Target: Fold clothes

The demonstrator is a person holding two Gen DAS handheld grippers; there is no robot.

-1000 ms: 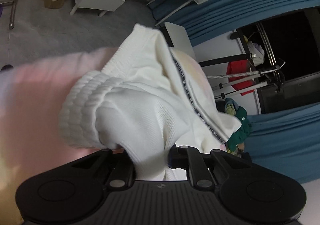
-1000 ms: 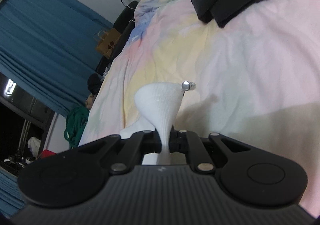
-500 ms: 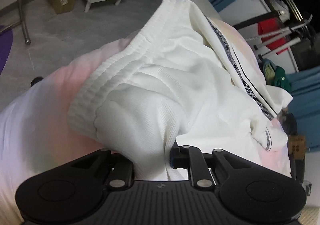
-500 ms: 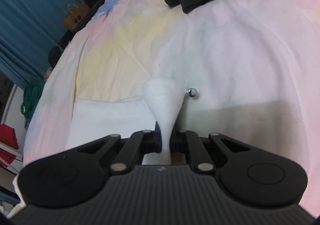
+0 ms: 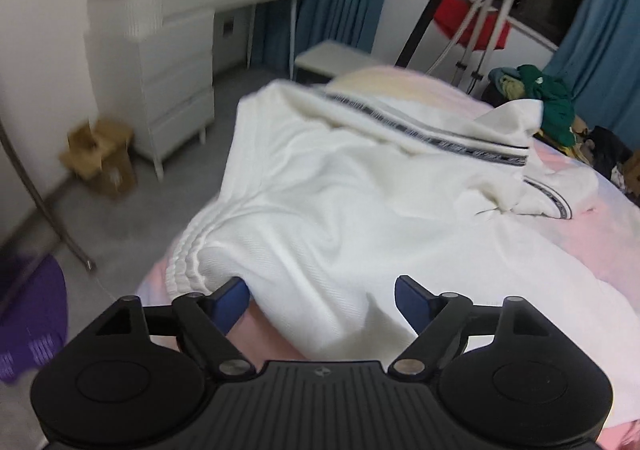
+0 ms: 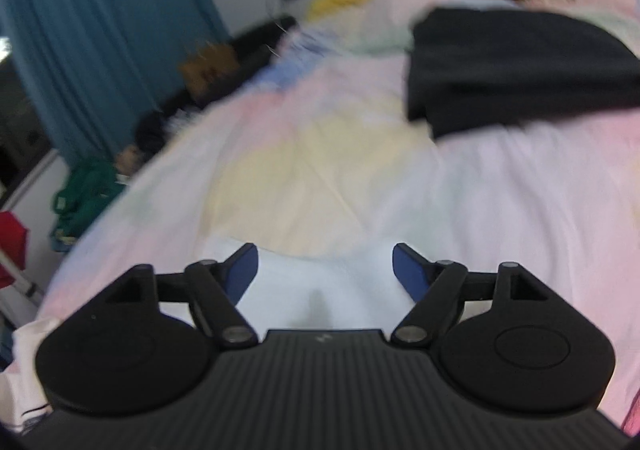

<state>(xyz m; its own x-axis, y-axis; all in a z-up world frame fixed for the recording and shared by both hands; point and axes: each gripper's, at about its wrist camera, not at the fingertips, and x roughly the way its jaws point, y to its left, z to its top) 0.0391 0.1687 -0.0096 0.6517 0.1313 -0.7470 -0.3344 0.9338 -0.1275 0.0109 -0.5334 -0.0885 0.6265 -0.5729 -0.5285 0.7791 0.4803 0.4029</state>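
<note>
We have both jaws spread, having just opened them, and nothing is pinched now. The left gripper (image 5: 322, 300) hovers just above the near edge of the white garment (image 5: 340, 185), whose cloth lies between and under the blue pads (image 5: 230, 300) without being pressed. The garment lies crumpled on the pastel bed (image 5: 580, 217), its ribbed waistband (image 5: 188, 262) at the near left and a black-striped trim (image 5: 440, 129) running across the far side. In the right wrist view, the right gripper (image 6: 324, 270) stands equally wide over a white corner of the same garment (image 6: 320, 290), with the cloth lying slack below it.

We judge the fold has just been laid down, so the step in hand is a clean release. To do it well, we should lift both grippers straight away from the cloth (no sideways drag, which would pull the fold open again), keeping the jaws wide until the pads are clear. The far side looks bunched, so the next grasp probably belongs there, at the striped trim, smoothing before folding again. The black clothing (image 6: 520, 61) lies well apart, farther up the bed.
</note>
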